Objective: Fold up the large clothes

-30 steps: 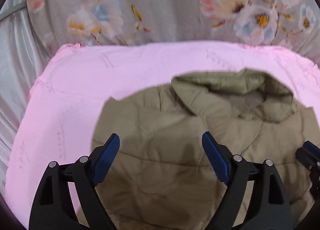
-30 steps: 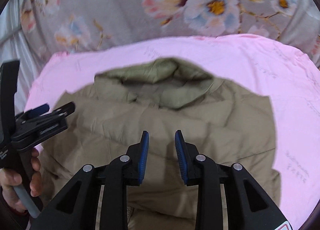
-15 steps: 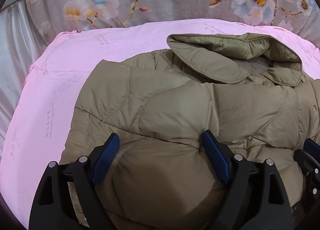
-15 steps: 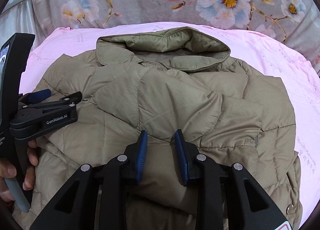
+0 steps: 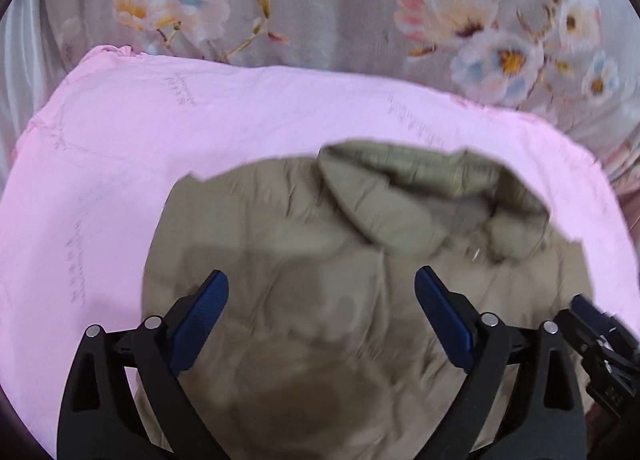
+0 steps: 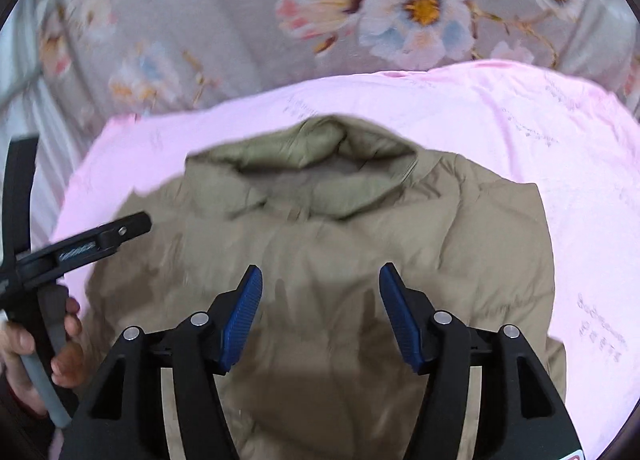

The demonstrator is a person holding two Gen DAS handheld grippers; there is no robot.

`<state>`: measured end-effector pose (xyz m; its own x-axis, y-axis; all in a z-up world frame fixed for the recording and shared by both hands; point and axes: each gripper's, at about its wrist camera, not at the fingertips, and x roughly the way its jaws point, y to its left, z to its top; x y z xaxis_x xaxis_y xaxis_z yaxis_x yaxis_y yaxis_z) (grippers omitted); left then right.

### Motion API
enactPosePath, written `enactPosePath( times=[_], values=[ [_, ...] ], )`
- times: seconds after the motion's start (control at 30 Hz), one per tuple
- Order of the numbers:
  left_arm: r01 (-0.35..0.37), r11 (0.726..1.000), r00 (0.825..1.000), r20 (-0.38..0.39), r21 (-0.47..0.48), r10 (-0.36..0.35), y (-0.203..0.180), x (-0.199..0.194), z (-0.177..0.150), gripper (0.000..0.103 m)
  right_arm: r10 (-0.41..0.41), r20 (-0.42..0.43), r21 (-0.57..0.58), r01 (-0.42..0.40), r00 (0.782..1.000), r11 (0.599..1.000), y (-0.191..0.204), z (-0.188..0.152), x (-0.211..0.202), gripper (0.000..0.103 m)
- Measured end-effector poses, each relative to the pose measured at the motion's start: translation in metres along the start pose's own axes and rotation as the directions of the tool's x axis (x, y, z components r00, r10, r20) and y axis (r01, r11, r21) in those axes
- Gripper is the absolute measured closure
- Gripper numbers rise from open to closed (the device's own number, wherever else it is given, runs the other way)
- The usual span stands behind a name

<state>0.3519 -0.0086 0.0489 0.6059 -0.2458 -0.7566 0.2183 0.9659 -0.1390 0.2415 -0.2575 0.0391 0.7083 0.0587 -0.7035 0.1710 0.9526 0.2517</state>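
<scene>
1. The puffy olive-green quilted jacket (image 6: 320, 260) lies collar-away on the pink sheet (image 6: 520, 119), apparently partly folded already.
2. The left gripper (image 5: 320, 324) and right gripper (image 6: 320, 308) hover above it, both spread wide and empty.
3. Probably next: pinch the near hem through all layers and carry both ends evenly toward the collar (image 6: 320, 163).
4. The flowered grey fabric (image 6: 240, 19) lies beyond.

Our black plastic left gripper (image 5: 318, 320) and right gripper (image 6: 320, 314) carry ribbed blue pads (image 6: 242, 316), silver screws (image 6: 199, 318); bare-skinned hand (image 6: 24, 344).
</scene>
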Motion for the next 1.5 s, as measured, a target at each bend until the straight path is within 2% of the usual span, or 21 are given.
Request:
enactPosePath(
  times=[0.1, 0.2, 0.23, 0.3, 0.33, 0.37, 0.4, 0.43, 0.53, 0.6, 0.7, 0.87, 0.97, 1.07, 1.1, 1.17, 1.23, 1.3, 1.37, 1.43, 1.5],
  values=[
    [0.068, 0.996, 0.997, -0.044, -0.061, -0.071, 0.002, 0.027, 0.027, 0.011, 0.029, -0.009, 0.166, -0.027, 1.000, 0.986, -0.034, 0.025, 0.022, 0.044],
    [0.165, 0.971, 0.976, -0.114, -0.172, -0.186, 0.009, 0.065, 0.036, 0.011, 0.090, -0.029, 0.316, -0.077, 0.995, 0.946, -0.066, 0.032, 0.052, 0.044],
    [0.184, 0.962, 0.968, -0.134, -0.200, -0.213, 0.009, 0.077, 0.037, 0.011, 0.107, -0.030, 0.347, -0.090, 0.994, 0.933, -0.071, 0.034, 0.060, 0.044],
    [0.187, 0.958, 0.966, -0.139, -0.215, -0.220, 0.005, 0.089, 0.036, 0.014, 0.127, -0.018, 0.345, -0.113, 0.992, 0.932, -0.070, 0.038, 0.067, 0.045],
    [0.190, 0.959, 0.966, -0.137, -0.209, -0.221, 0.002, 0.090, 0.035, 0.020, 0.136, -0.015, 0.327, -0.124, 0.991, 0.937, -0.066, 0.039, 0.069, 0.052],
    [0.195, 0.962, 0.966, -0.135, -0.193, -0.223, -0.002, 0.091, 0.036, 0.026, 0.155, -0.024, 0.292, -0.142, 0.988, 0.946, -0.059, 0.041, 0.074, 0.065],
    [0.205, 0.966, 0.964, -0.137, -0.156, -0.227, -0.009, 0.090, 0.036, 0.047, 0.163, -0.036, 0.259, -0.149, 0.986, 0.954, -0.054, 0.043, 0.078, 0.074],
    [0.202, 0.972, 0.965, -0.144, -0.123, -0.218, -0.014, 0.089, 0.036, 0.063, 0.159, -0.046, 0.221, -0.145, 0.986, 0.964, -0.048, 0.044, 0.080, 0.092],
    [0.145, 0.989, 0.980, -0.133, -0.031, -0.147, -0.022, 0.080, 0.029, 0.081, 0.128, -0.005, 0.125, -0.126, 0.992, 0.984, -0.034, 0.040, 0.069, 0.098],
    [0.113, 0.993, 0.985, -0.131, 0.015, -0.110, -0.022, 0.081, 0.024, 0.084, 0.081, 0.002, 0.073, -0.081, 0.997, 0.994, -0.030, 0.032, 0.067, 0.099],
    [0.074, 0.995, 0.990, -0.126, 0.073, -0.065, -0.024, 0.091, 0.011, 0.085, 0.007, -0.053, 0.044, -0.005, 0.999, 0.999, -0.033, 0.021, 0.086, 0.100],
    [0.002, 0.987, 0.997, -0.076, 0.161, 0.010, -0.036, 0.093, 0.002, 0.085, -0.006, -0.072, 0.043, 0.009, 0.997, 0.999, -0.038, 0.011, 0.099, 0.103],
    [-0.022, 0.985, 0.998, -0.048, 0.171, 0.031, -0.038, 0.094, 0.001, 0.083, -0.015, -0.070, 0.032, 0.018, 0.997, 0.999, -0.039, 0.009, 0.100, 0.103],
    [-0.030, 0.987, 0.999, -0.034, 0.161, 0.036, -0.036, 0.090, 0.001, 0.078, -0.015, -0.070, 0.039, 0.018, 0.997, 0.999, -0.040, 0.010, 0.098, 0.101],
    [-0.045, 0.986, 0.998, -0.026, 0.161, 0.049, -0.034, 0.085, 0.002, 0.073, -0.018, -0.074, 0.050, 0.021, 0.997, 0.999, -0.041, 0.010, 0.093, 0.100],
    [-0.040, 0.986, 0.999, -0.007, 0.159, 0.042, -0.027, 0.068, 0.005, 0.069, -0.002, -0.067, 0.084, 0.008, 0.998, 0.996, -0.044, 0.012, 0.076, 0.093],
    [-0.017, 0.990, 1.000, 0.014, 0.142, 0.015, -0.020, 0.054, 0.015, 0.065, -0.021, -0.017, 0.084, 0.023, 1.000, 0.996, -0.046, 0.017, 0.057, 0.091],
    [-0.025, 0.994, 0.999, 0.046, 0.108, 0.021, -0.013, 0.041, 0.036, 0.066, -0.074, 0.072, 0.052, 0.070, 0.995, 0.996, -0.042, 0.031, 0.034, 0.090],
    [-0.039, 0.996, 0.997, 0.073, 0.077, 0.034, -0.011, 0.039, 0.064, 0.065, -0.094, 0.121, 0.040, 0.090, 0.988, 0.995, -0.037, 0.050, 0.030, 0.089],
    [-0.065, 0.997, 0.995, 0.082, 0.051, 0.061, -0.012, 0.047, 0.087, 0.065, -0.058, 0.134, 0.064, 0.050, 0.989, 0.997, -0.037, 0.071, 0.040, 0.088],
    [-0.083, 0.997, 0.995, 0.055, 0.007, 0.082, -0.010, 0.064, 0.107, 0.065, 0.009, 0.120, 0.134, -0.025, 0.993, 0.991, -0.043, 0.090, 0.061, 0.088]
  ],
)
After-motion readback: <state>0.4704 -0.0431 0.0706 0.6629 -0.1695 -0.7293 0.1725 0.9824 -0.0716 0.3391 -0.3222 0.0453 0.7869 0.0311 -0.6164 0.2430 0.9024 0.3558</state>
